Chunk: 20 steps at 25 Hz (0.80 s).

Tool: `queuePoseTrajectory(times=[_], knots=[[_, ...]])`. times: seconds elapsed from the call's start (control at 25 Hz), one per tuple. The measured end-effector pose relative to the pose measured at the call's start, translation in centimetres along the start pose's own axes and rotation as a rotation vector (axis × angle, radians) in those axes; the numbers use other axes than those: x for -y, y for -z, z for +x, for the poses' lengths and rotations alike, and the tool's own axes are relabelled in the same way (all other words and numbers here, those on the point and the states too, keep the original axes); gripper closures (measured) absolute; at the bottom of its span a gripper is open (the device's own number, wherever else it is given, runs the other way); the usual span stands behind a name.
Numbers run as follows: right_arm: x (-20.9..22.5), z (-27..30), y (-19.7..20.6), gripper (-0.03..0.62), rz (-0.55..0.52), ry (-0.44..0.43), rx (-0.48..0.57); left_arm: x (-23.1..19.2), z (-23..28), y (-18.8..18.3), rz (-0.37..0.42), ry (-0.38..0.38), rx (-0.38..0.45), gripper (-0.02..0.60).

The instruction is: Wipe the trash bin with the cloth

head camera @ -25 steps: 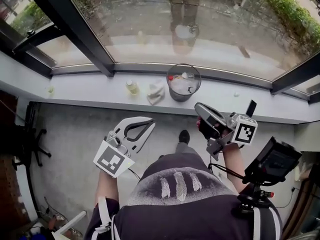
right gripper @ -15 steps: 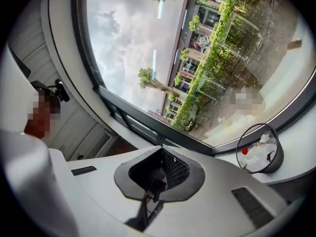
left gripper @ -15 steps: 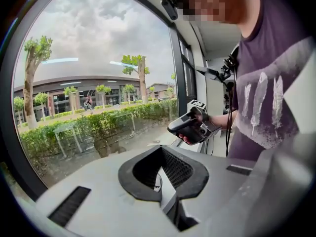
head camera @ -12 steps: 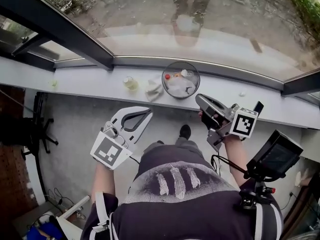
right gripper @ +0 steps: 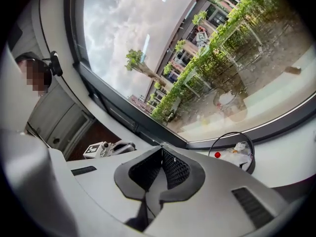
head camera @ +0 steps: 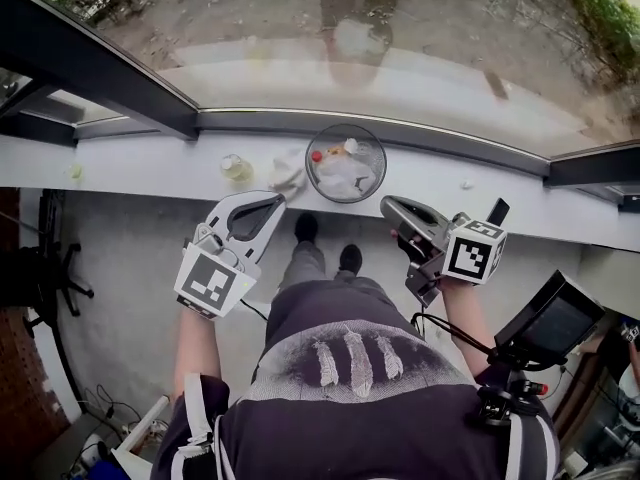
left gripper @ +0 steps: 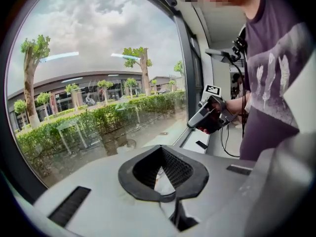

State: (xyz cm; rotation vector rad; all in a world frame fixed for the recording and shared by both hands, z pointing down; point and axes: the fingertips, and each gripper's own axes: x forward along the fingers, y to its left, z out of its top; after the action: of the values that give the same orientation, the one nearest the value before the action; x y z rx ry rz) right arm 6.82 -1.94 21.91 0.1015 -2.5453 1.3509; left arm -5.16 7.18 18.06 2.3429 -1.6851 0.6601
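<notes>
Looking down, I see the bin (head camera: 381, 173) on the white sill (head camera: 150, 163) under the window, and the cloth (head camera: 288, 178) lies crumpled just beside it, on its left. The left gripper (head camera: 275, 201) hangs near the cloth with its jaws pressed together and nothing between them. The right gripper (head camera: 388, 208) is near the bin and is also clenched and empty. I judge the cloth soft, light and limp, so I would pinch it on a raised fold in the middle of the bunch, not at a flat edge. The bin seems thin-walled and light, with a liner and some trash inside. It may slide or tip on the smooth sill, so I would steady it at the rim while wiping.
</notes>
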Motion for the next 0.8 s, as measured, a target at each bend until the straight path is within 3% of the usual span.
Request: queuePoseTrajectory(times=[0.12, 0.28, 0.4, 0.6, 0.72, 0.76, 0.8], knots=[[1.3, 1.4, 0.1, 0.594, -0.004, 0.073, -0.01, -2.7, 1.9, 3.1, -0.043, 0.025, 0.023, 0.586], [0.9, 5.9, 1.4, 0.594, -0.037, 0.137, -0.124, -8.8, 4.6, 8.3, -0.163, 0.003, 0.029, 0.586], [-0.4, 8.8, 1.5, 0.594, -0.056, 0.184, -0.188, -12.4, 7.2, 12.6, -0.172, -0.013, -0.05, 0.586], [2.5, 9.7, 4.7, 0.594, 0.002, 0.239, -0.24, -15.0, 12.3, 18.8, -0.116, -0.059, -0.176, 0.586], [3.6, 9.8, 5.7, 0.594, 0.005, 0.25, -0.29, -13.1, 15.4, 23.4, -0.149, 0.009, -0.286, 0.586], [4.2, 9.8, 5.9, 0.594, -0.012, 0.258, -0.311, -12.3, 16.5, 25.1, -0.166, 0.045, -0.337, 0.524], [5.0, 9.8, 6.1, 0.594, -0.032, 0.271, -0.329, -11.5, 17.7, 26.8, -0.182, 0.082, -0.39, 0.41]])
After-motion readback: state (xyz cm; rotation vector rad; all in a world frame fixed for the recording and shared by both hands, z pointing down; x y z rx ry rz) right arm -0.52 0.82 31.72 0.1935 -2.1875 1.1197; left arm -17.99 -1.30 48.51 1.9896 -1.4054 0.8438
